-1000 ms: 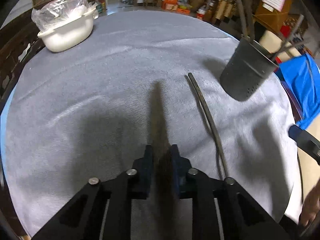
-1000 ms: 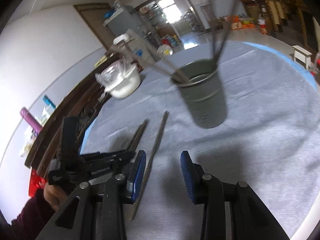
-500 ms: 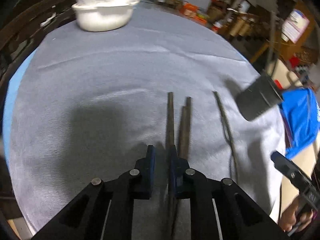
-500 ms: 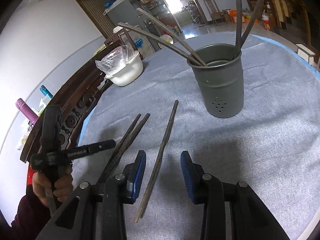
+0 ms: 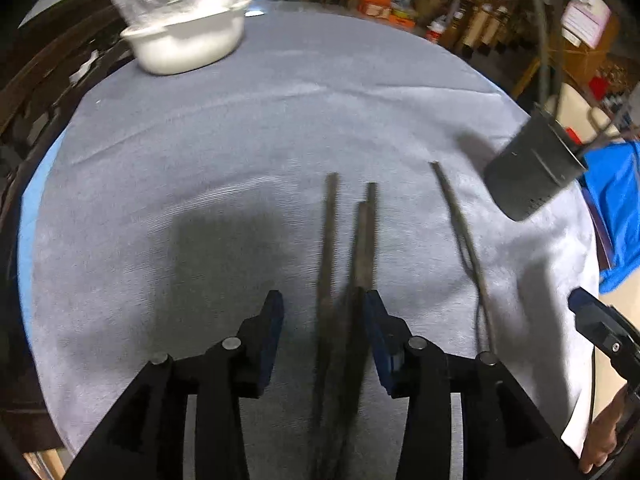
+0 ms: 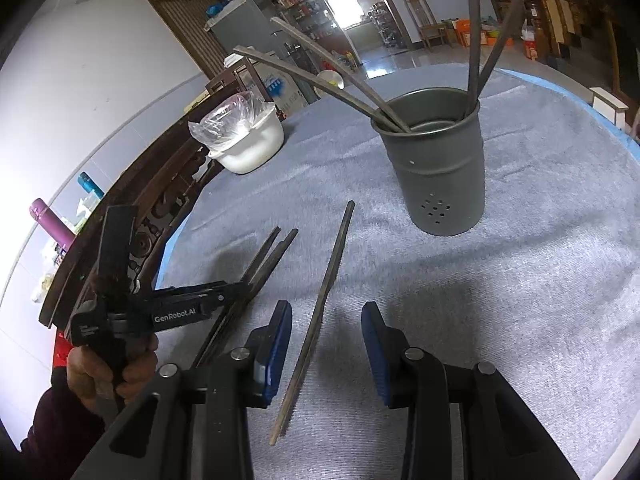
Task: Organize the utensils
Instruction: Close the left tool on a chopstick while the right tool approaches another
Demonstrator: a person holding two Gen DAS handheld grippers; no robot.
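Your left claw (image 5: 322, 336) has just been opening: half a second ago its blue pads stood nearly together around one chopstick, and now they stand moderately apart. Three dark chopsticks (image 5: 362, 248) lie between the jaws on the grey cloth (image 5: 200, 152). The right-hand pad appears to touch the outermost of them, but neither pad presses, so nothing is gripped. The bundle that showed as one stick a second ago now lies spread on the cloth as separate sticks. Judge this as a release or a regrip: these chopsticks are not yet in the holder.

The dark metal cup (image 6: 434, 168) stands upright on the cloth, well apart from the left claw, with four chopsticks already leaning in it.

Your right claw (image 6: 326, 344) stands partly open and holds nothing. A single chopstick (image 6: 320, 312) lies on the cloth between its jaws without touching either pad, its far end pointing toward the cup.

A white bowl (image 6: 250, 148) covered with plastic film stands at the far edge of the table.

Four chopsticks remain to be moved.
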